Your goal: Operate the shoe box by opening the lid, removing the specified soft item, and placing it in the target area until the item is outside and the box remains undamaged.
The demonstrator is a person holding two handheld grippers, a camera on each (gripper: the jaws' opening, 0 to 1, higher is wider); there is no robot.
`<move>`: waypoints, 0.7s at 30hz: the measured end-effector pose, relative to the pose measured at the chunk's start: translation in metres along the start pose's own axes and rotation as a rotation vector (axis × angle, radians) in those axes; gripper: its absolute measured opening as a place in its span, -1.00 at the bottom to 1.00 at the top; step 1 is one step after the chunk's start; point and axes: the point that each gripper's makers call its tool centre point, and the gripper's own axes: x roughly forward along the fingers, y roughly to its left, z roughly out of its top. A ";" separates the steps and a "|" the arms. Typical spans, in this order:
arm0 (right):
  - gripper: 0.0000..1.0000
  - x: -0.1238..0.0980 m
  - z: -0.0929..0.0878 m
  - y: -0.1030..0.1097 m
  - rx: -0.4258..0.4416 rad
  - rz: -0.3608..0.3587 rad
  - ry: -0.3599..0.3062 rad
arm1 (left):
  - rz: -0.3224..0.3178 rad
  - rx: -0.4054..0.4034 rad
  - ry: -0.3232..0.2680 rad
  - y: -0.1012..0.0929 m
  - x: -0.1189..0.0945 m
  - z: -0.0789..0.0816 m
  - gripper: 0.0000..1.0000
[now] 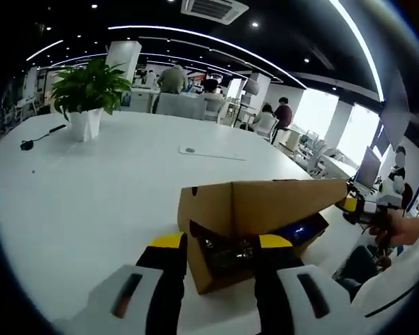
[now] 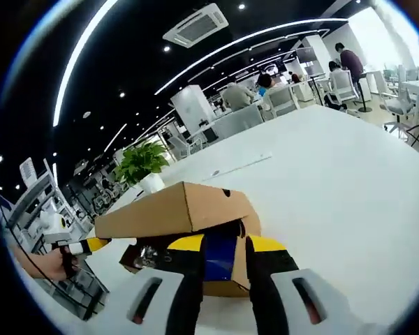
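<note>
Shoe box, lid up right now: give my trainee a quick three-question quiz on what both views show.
1. True or false: the box lid is shut.
2. What stands on the table far behind the box? A) plant B) lamp C) kettle
3. Fill in: in the right gripper view, a ____ item shows between the right tool jaws.

Key: 1 false, the lid is raised and the inside shows. 2 A. 3 blue.
</note>
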 end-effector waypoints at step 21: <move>-0.62 0.008 0.008 0.013 -0.259 -0.079 -0.115 | -0.033 -0.017 0.008 -0.003 0.004 0.002 -0.24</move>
